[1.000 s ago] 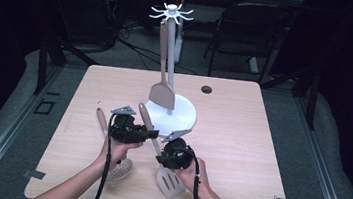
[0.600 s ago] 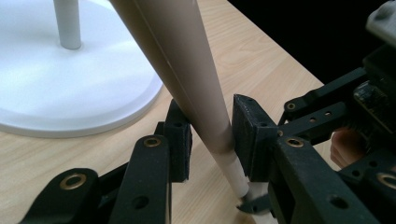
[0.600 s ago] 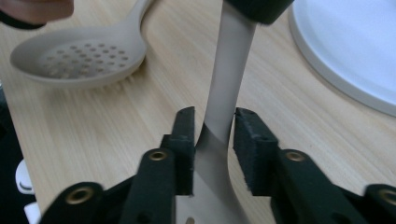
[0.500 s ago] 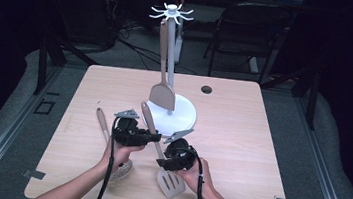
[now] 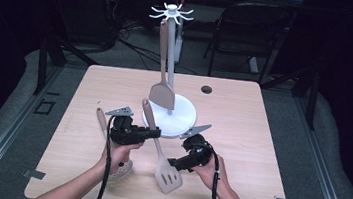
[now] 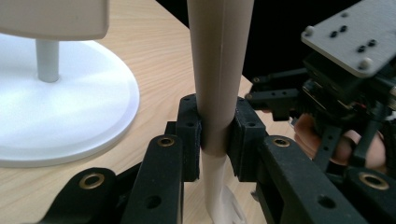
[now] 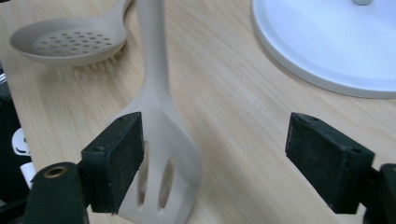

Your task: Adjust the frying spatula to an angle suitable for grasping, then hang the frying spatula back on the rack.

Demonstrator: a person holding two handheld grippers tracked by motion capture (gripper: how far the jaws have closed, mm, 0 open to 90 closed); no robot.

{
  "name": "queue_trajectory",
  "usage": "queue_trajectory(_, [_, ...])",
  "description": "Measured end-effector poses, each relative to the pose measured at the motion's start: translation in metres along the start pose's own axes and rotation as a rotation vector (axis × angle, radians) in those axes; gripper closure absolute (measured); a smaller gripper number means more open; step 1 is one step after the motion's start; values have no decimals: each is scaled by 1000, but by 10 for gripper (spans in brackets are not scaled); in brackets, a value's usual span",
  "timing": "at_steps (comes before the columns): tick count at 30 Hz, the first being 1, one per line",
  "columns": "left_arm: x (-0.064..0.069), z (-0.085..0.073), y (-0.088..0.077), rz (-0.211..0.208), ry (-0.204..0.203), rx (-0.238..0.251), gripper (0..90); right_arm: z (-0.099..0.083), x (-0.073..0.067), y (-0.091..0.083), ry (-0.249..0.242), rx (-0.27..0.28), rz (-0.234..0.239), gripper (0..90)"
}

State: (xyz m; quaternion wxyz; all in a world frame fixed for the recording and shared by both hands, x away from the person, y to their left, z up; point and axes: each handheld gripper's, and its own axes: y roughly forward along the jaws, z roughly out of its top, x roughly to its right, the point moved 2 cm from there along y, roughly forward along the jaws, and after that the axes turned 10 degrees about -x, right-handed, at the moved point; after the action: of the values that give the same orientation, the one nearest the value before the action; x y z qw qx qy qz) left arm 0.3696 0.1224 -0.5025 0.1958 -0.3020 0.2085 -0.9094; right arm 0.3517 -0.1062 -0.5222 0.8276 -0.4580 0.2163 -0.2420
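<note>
1. My left tool (image 5: 153,133) pinches the handle of the slotted spatula (image 5: 161,150); its pads (image 6: 192,136) have just been closing and now press on both sides of the handle.
2. My right tool (image 5: 176,164) stands spread wide, jaws just opened, the spatula's blade beside its left pad (image 7: 122,156), with nothing squeezed.
3. The spatula's blade rests low on the bench (image 5: 260,139) between my two hands, handle slanting up and away toward the stand.
4. A perforated spoon (image 7: 70,42) lies on the bench just beside my left hand (image 5: 120,154).
5. Farther off stands a white rack (image 5: 182,118) with a round base, a solid turner (image 5: 161,95) hanging from its top.
</note>
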Motion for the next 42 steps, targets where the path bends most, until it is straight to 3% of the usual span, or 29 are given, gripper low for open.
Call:
queue_trajectory(9, [12,5,-3,-15,49,8,769,-2,15,-7,19,-10,-35,115])
queue_trajectory(19, [27,15,-6,-37,122,1,769,-9,32,-18,55,-21,-80,114])
queue_trajectory(23, [34,23,-6,-28,170,-4,769,-14,39,-23,65,-18,-105,111])
queue_trajectory(30, [35,36,-1,-18,204,-15,768,-18,49,-26,68,-31,-145,100])
queue_trajectory(42, [35,74,-3,60,260,-63,768,-19,58,-27,85,-29,-162,91])
